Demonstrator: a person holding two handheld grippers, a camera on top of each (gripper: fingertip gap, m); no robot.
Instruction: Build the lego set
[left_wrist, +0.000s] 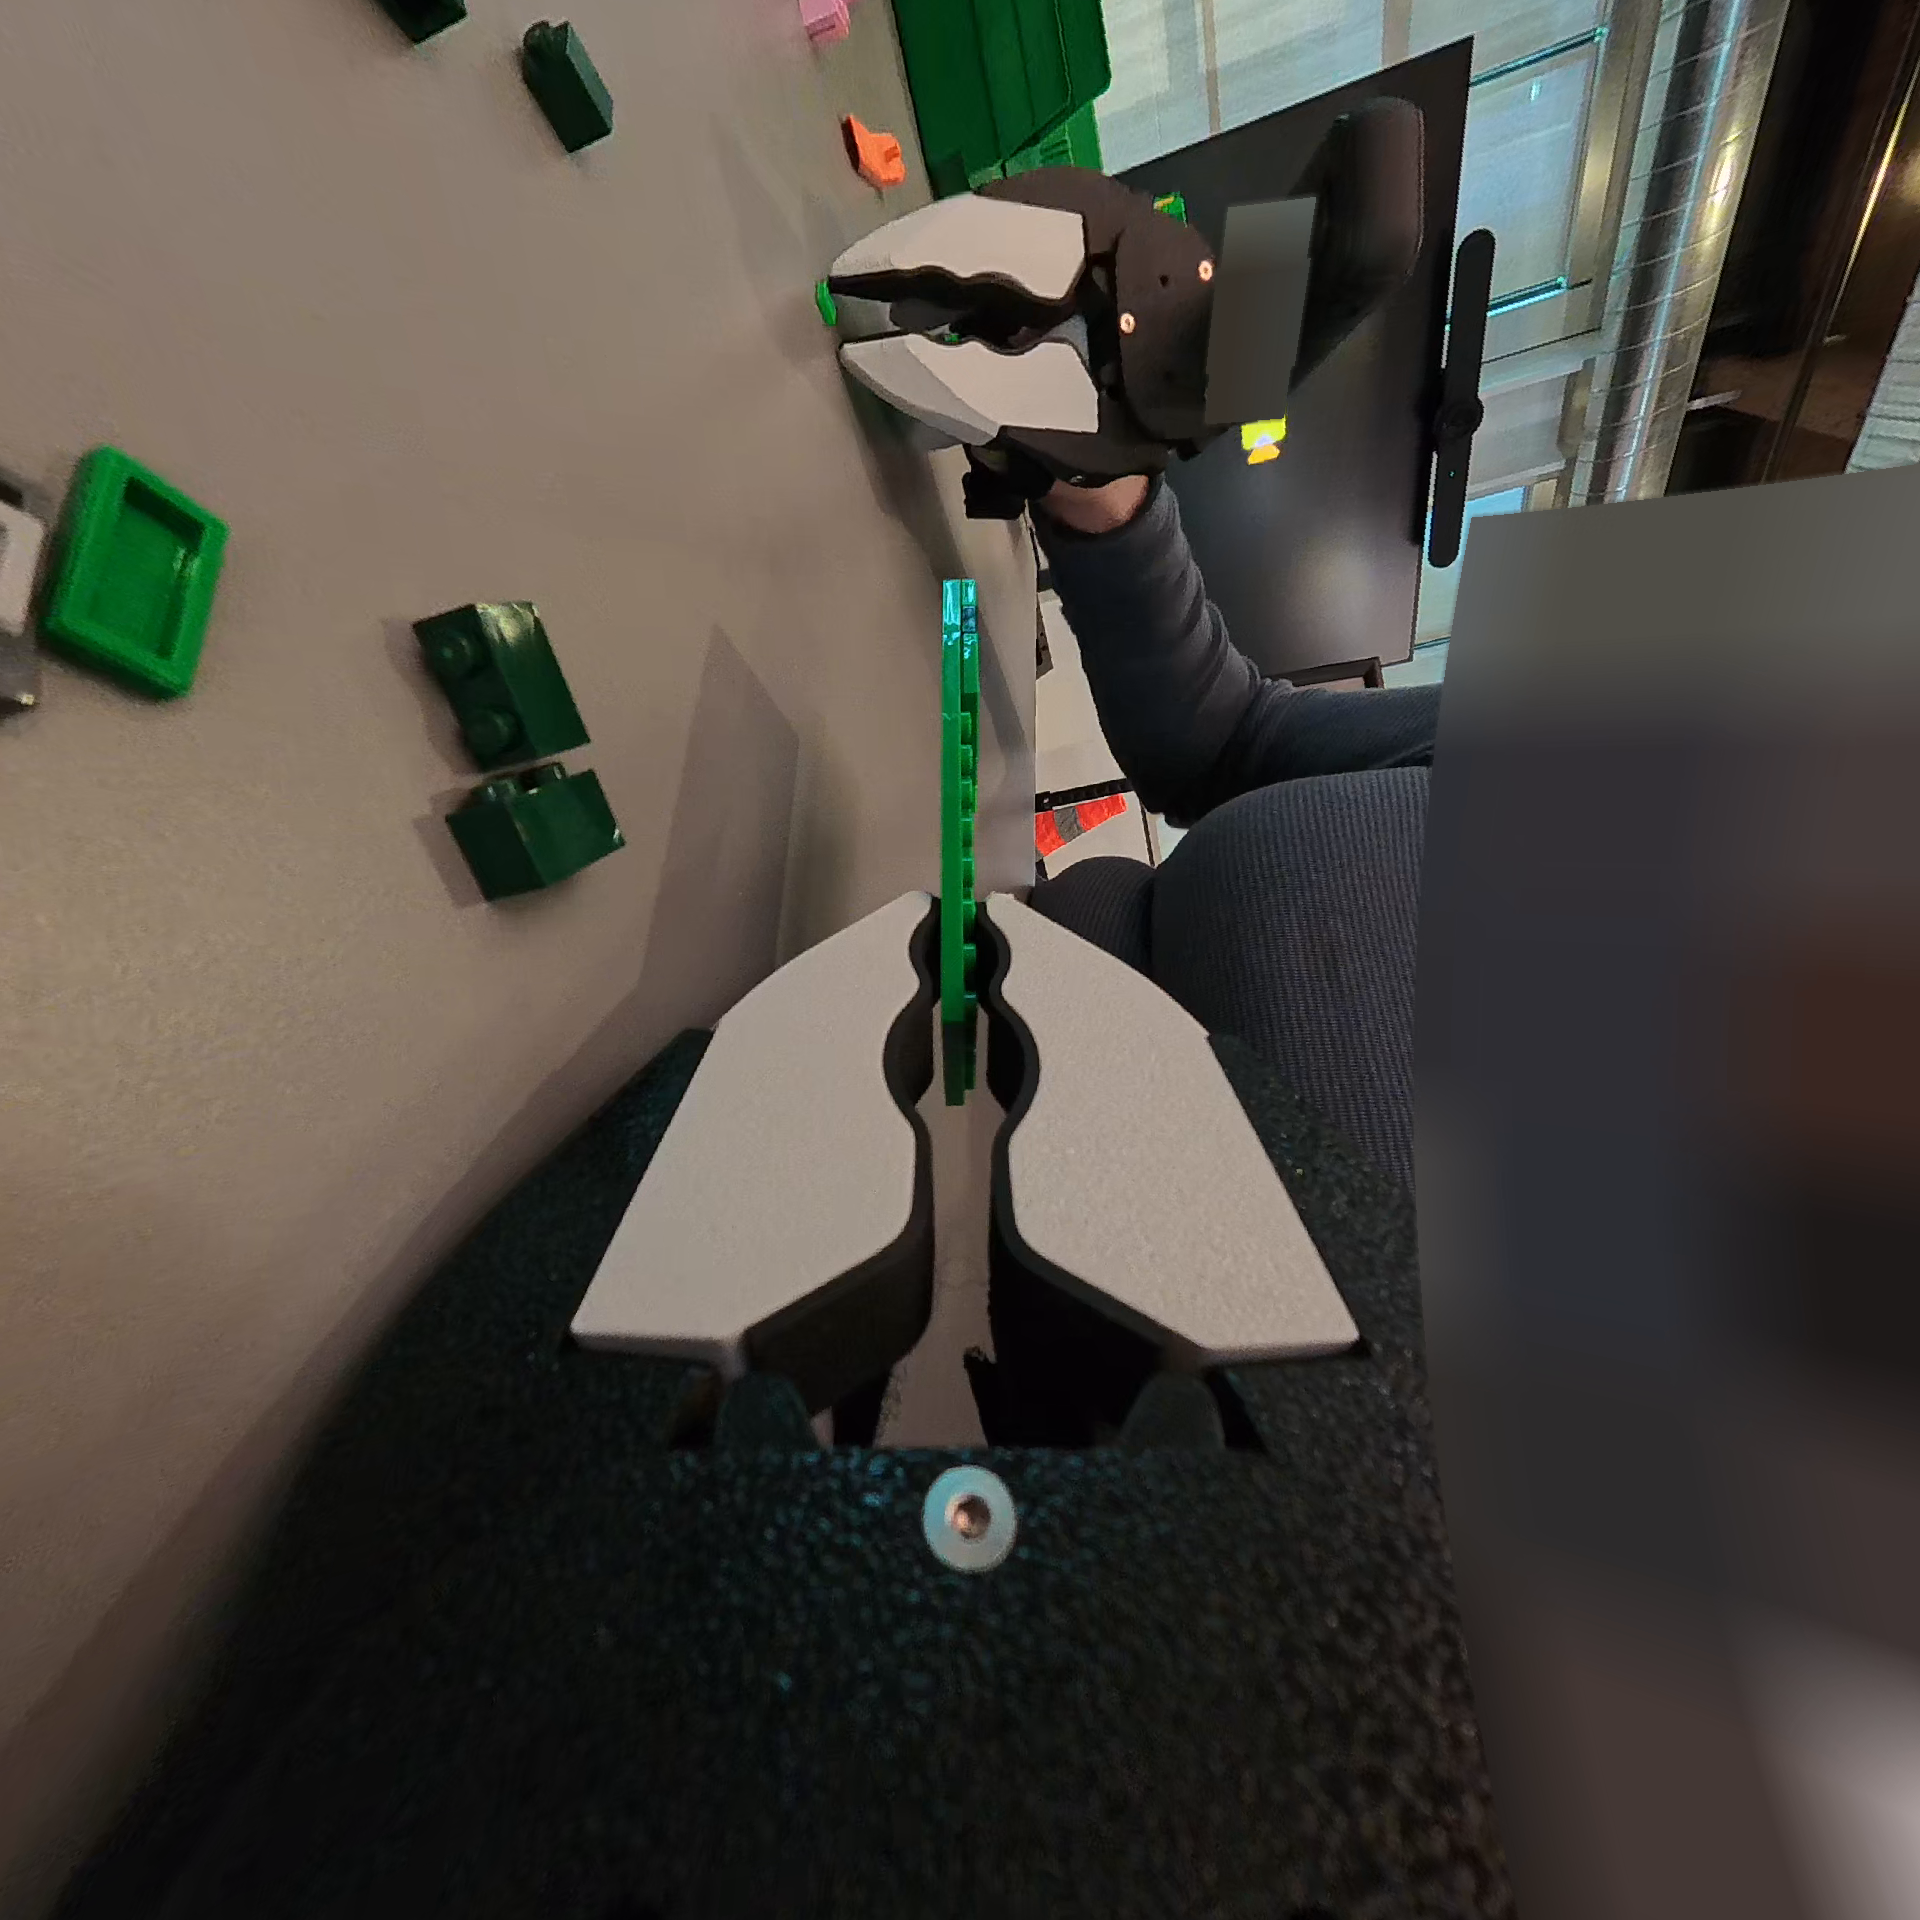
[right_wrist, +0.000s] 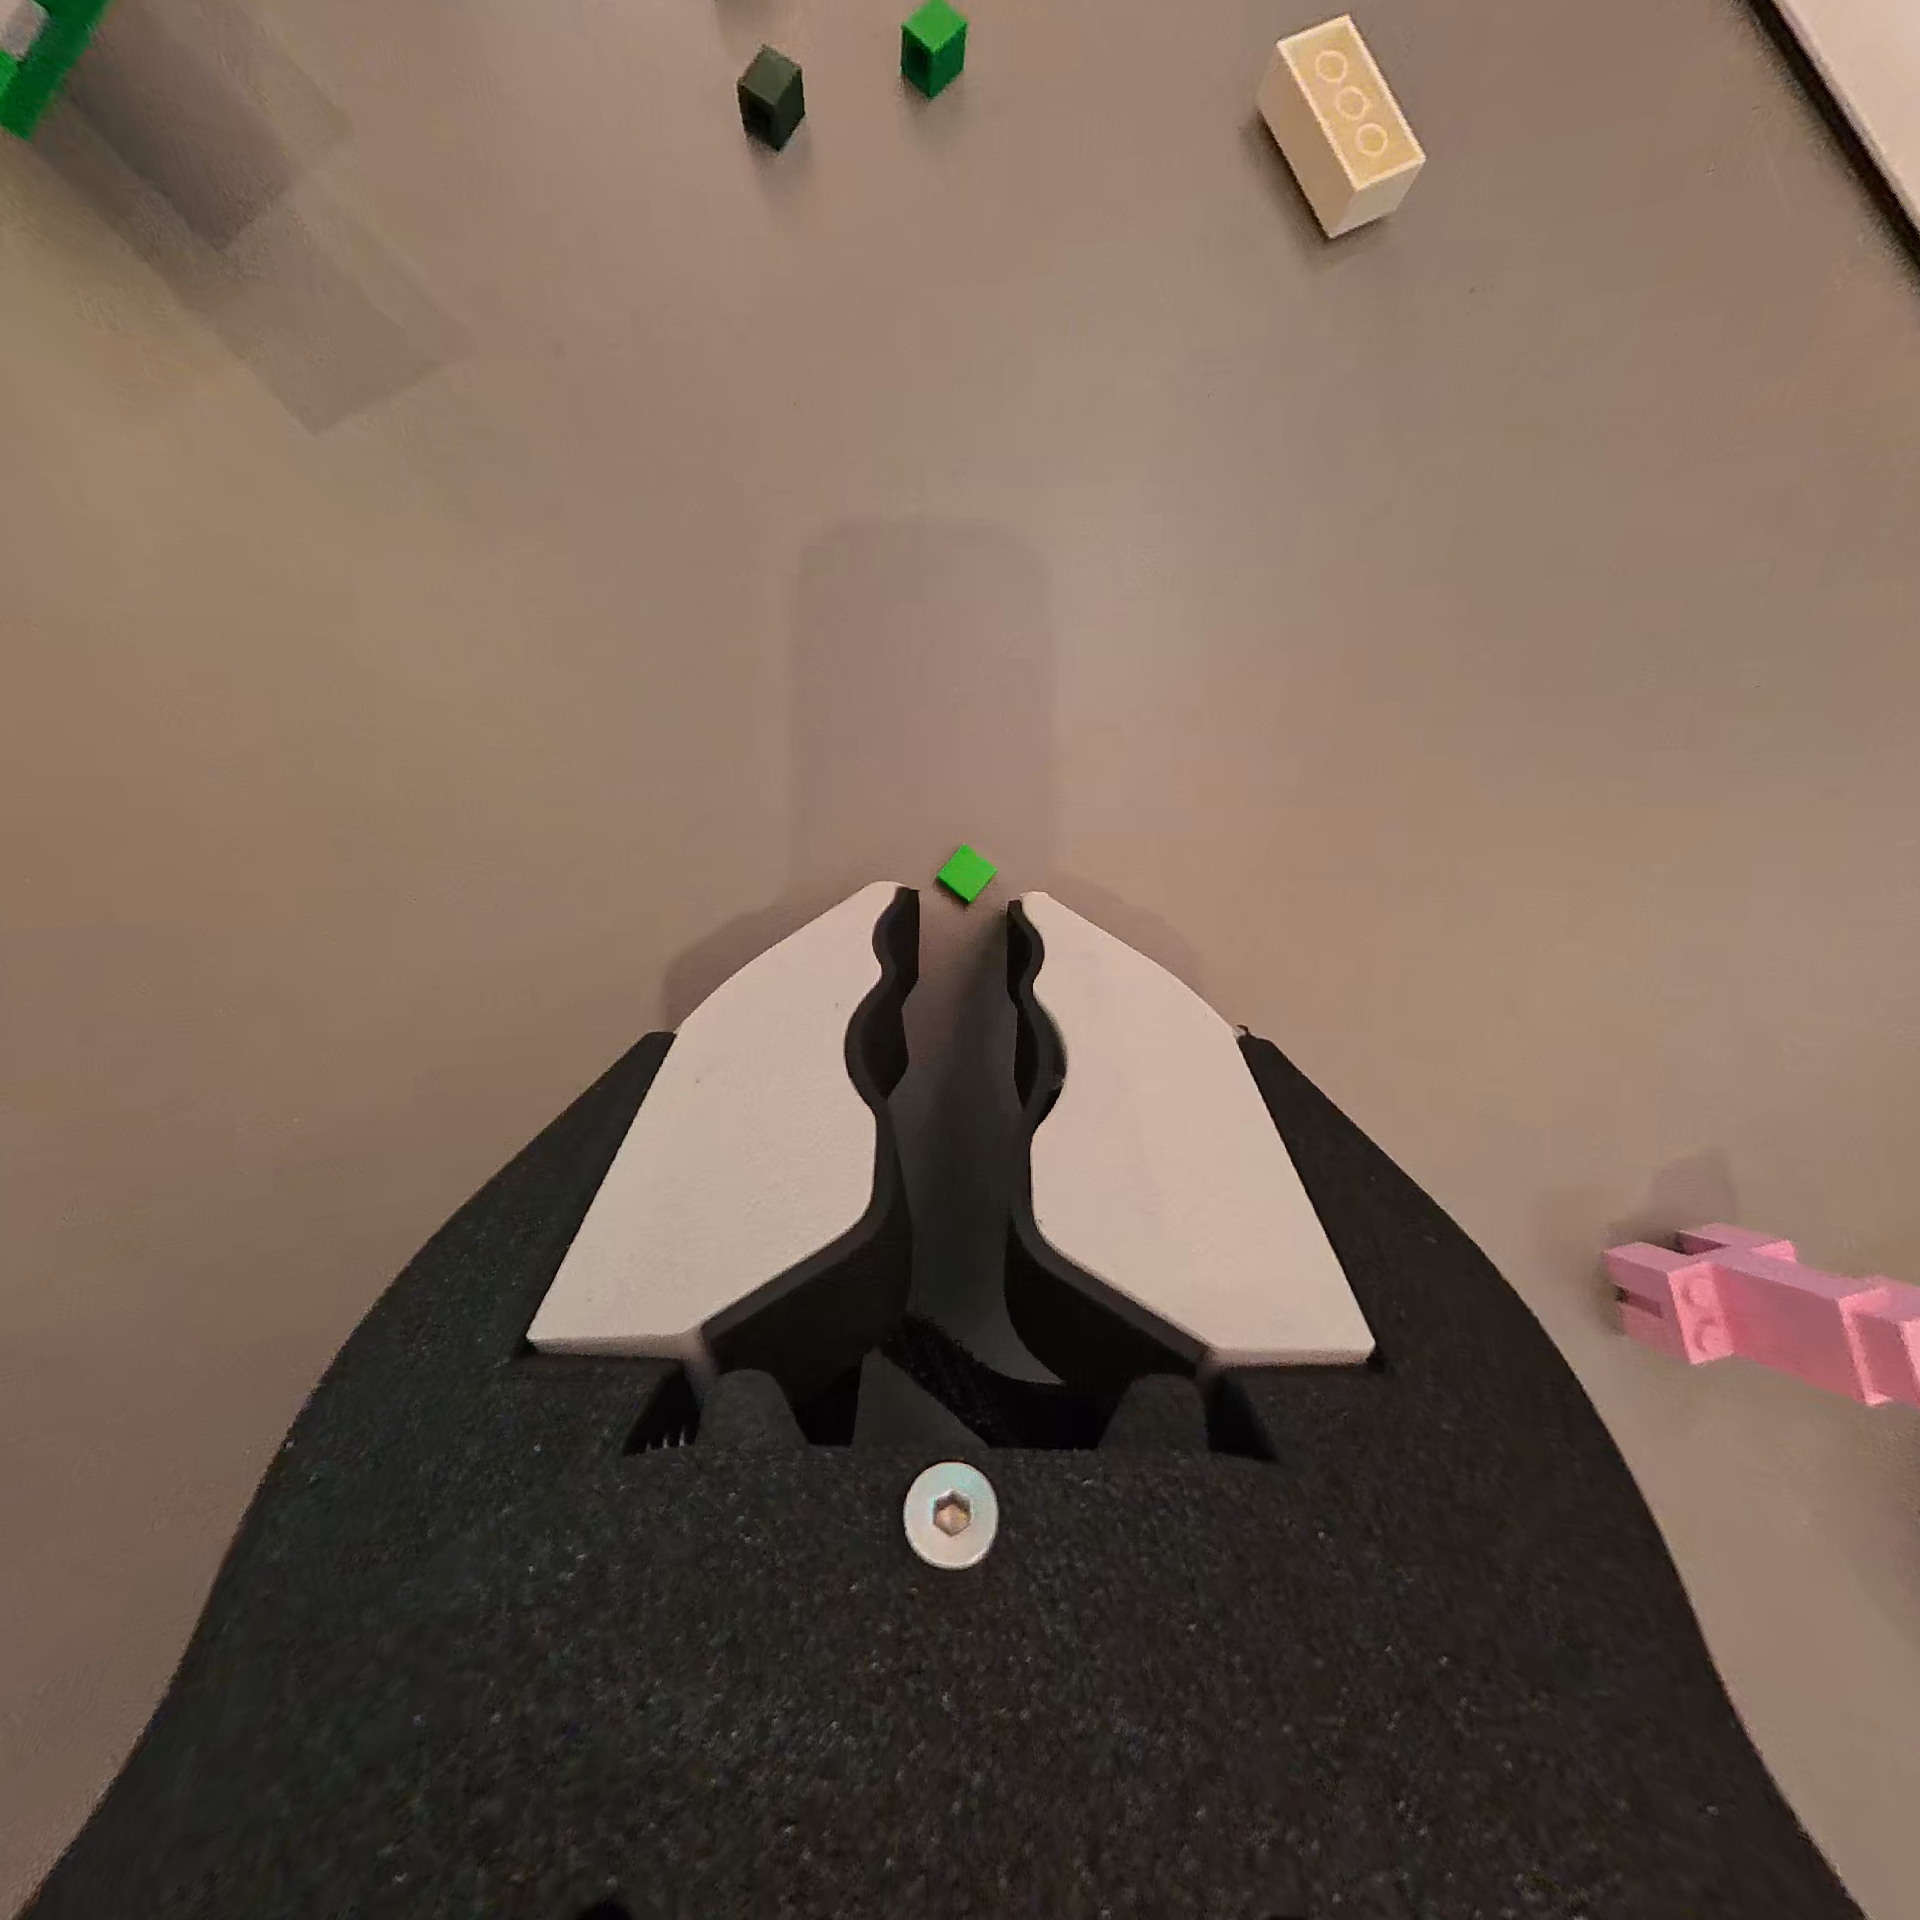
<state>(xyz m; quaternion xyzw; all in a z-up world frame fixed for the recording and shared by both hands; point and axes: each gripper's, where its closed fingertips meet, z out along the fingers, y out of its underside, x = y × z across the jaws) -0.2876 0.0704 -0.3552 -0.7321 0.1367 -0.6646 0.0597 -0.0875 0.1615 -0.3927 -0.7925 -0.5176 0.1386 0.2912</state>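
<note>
My left gripper (left_wrist: 961, 914) is shut on a bright green flat plate (left_wrist: 958, 748), held edge-on and lifted off the grey table; its studs face right. My right gripper (right_wrist: 963, 906) is open, tips down close to the table, with a tiny bright green piece (right_wrist: 965, 871) lying just beyond the gap between its fingertips. The same right gripper shows in the left wrist view (left_wrist: 847, 322), pointing at the table with that small green piece (left_wrist: 826, 301) at its tips.
Two dark green bricks (left_wrist: 499, 681) (left_wrist: 535, 831), a green square frame (left_wrist: 135, 571), another dark green brick (left_wrist: 566, 83), an orange piece (left_wrist: 873, 151) and a green box (left_wrist: 997, 83) lie on the table. A cream brick (right_wrist: 1340, 125), pink assembly (right_wrist: 1766, 1314) and small green cubes (right_wrist: 933, 44) (right_wrist: 771, 96) show too. There is about 25 cm between the tips of the two grippers. The dark green brick (left_wrist: 566, 83) is about 15 cm from both grippers' fingertips. The right camera catches it too, in the right wrist view (right_wrist: 767, 86).
</note>
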